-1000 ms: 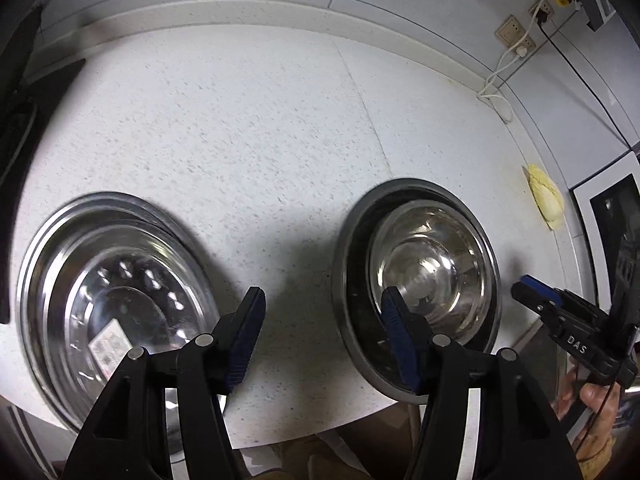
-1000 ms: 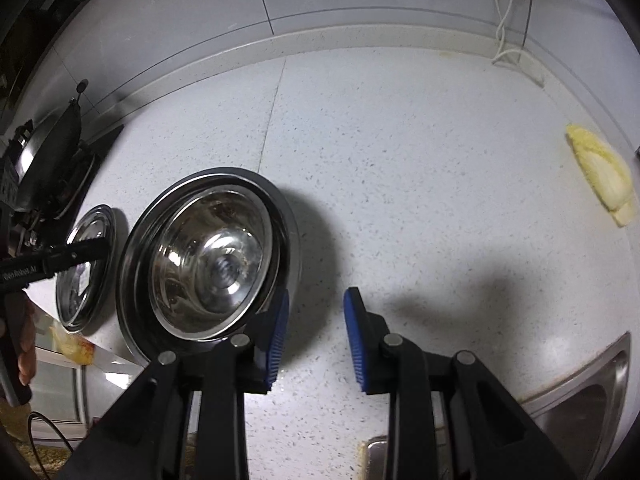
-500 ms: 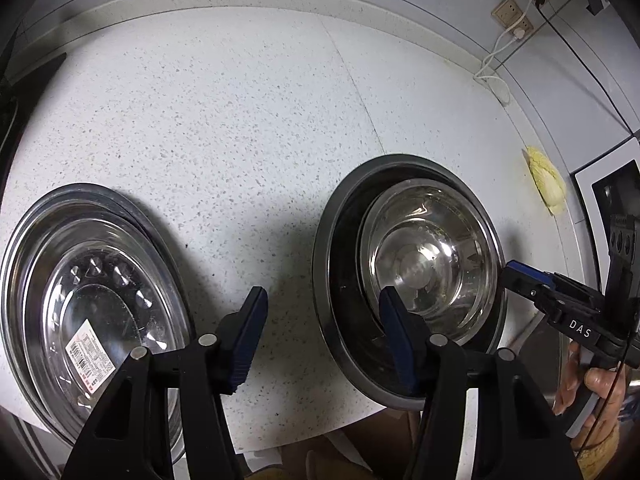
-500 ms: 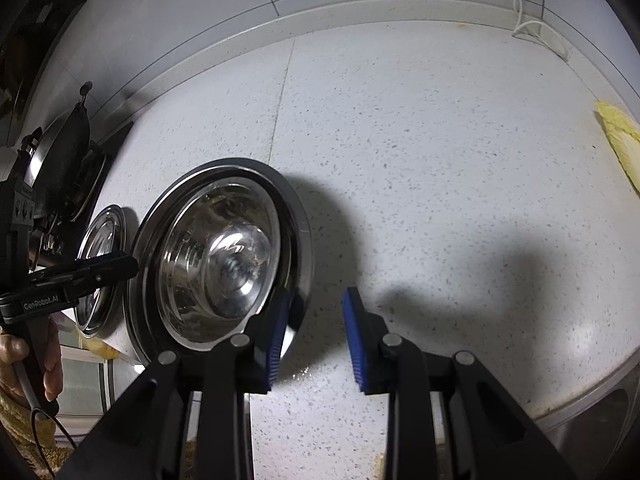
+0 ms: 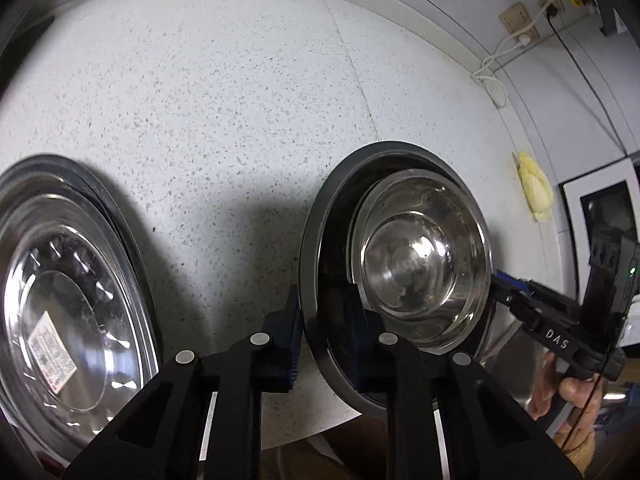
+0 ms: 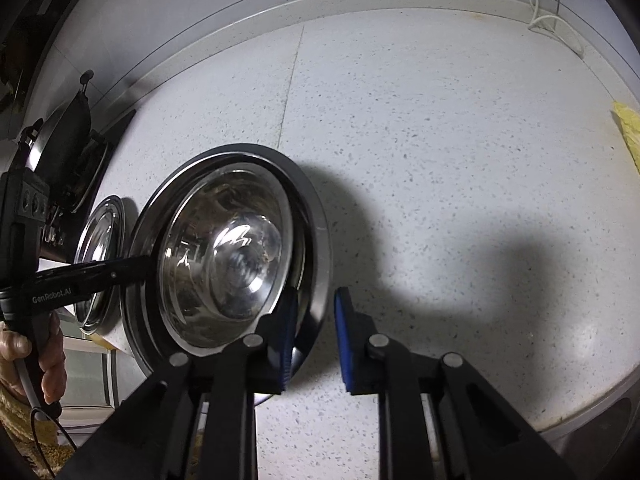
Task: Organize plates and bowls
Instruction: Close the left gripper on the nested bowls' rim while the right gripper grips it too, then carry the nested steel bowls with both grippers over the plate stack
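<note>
A steel bowl sits inside a wide dark-rimmed steel plate on the speckled counter. My left gripper straddles the plate's near-left rim, jaws partly closed with a pad on each side; contact is unclear. My right gripper straddles the plate's right rim, one pad inside and one outside, with a gap. The bowl shows in the right wrist view. A second steel plate with a sticker lies to the left, also in the right wrist view.
The counter's front edge runs just under both grippers. A yellow cloth lies at the far right near a white cable. A dark pan and stove stand at the far left. A sink edge is at the right.
My left gripper has narrowed its jaws and moved right onto the plate's rim. My right gripper has moved left and forward so its pads straddle the opposite rim.
</note>
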